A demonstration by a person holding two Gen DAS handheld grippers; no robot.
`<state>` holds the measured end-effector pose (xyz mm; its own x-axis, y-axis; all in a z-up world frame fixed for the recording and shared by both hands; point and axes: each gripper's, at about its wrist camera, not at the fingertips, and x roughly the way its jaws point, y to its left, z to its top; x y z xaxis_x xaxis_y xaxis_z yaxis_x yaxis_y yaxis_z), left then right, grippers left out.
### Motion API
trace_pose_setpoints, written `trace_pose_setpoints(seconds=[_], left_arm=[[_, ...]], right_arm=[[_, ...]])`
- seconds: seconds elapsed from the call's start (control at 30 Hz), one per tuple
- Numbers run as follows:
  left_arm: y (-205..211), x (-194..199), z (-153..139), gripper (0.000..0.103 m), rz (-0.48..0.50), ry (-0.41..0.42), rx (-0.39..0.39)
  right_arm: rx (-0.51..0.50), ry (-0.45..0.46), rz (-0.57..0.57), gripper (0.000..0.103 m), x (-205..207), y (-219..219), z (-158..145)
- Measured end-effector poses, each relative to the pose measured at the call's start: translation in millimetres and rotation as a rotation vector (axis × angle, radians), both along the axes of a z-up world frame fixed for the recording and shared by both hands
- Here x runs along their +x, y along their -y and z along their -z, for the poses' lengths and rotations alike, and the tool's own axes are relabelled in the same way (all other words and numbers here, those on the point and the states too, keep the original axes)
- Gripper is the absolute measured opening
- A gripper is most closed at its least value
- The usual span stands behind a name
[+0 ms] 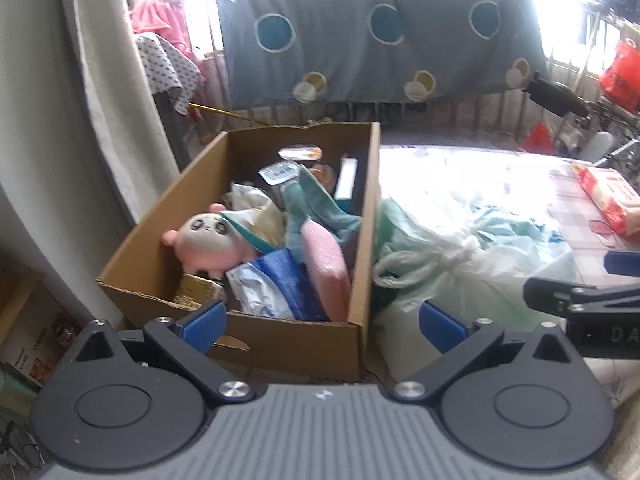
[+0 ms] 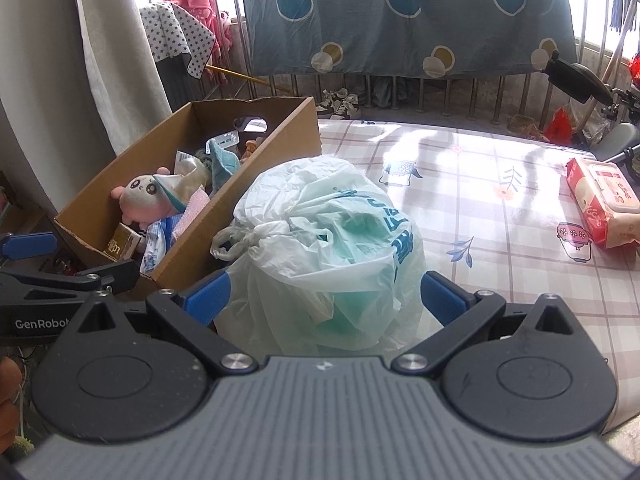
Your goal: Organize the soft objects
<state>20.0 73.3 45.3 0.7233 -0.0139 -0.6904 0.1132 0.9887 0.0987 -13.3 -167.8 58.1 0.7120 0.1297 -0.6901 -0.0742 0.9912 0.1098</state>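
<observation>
A cardboard box stands at the table's left edge. Inside lie a pink plush toy, a teal cloth, a pink sponge, and packets. My left gripper is open, hovering over the box's near wall. Right of the box sits a knotted pale green plastic bag. My right gripper is open, with its blue fingers on either side of the bag's lower part.
A red-and-white tissue pack lies at the far right of the checked tablecloth. A grey dotted sheet hangs over the railing behind. A curtain hangs on the left.
</observation>
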Motion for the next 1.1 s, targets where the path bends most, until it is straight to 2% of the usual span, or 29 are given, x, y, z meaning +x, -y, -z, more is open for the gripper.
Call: trace_pose_setpoints(seconds=[0.2, 0.7, 1.1], left_arm=[[1, 2, 5, 0.103, 0.035, -0.035, -0.013], [-6, 10, 11, 0.103, 0.047, -0.074, 0.051], [-14, 17, 19, 0.103, 0.054, -0.110, 0.035]], right_arm=[[-0.007, -0.004, 0.007, 0.102, -4, 0, 0], [-0.018, -0.034, 0.050, 0.102, -6, 6, 4], [-0.026, -0.049, 0.044, 0.102, -4, 0, 6]])
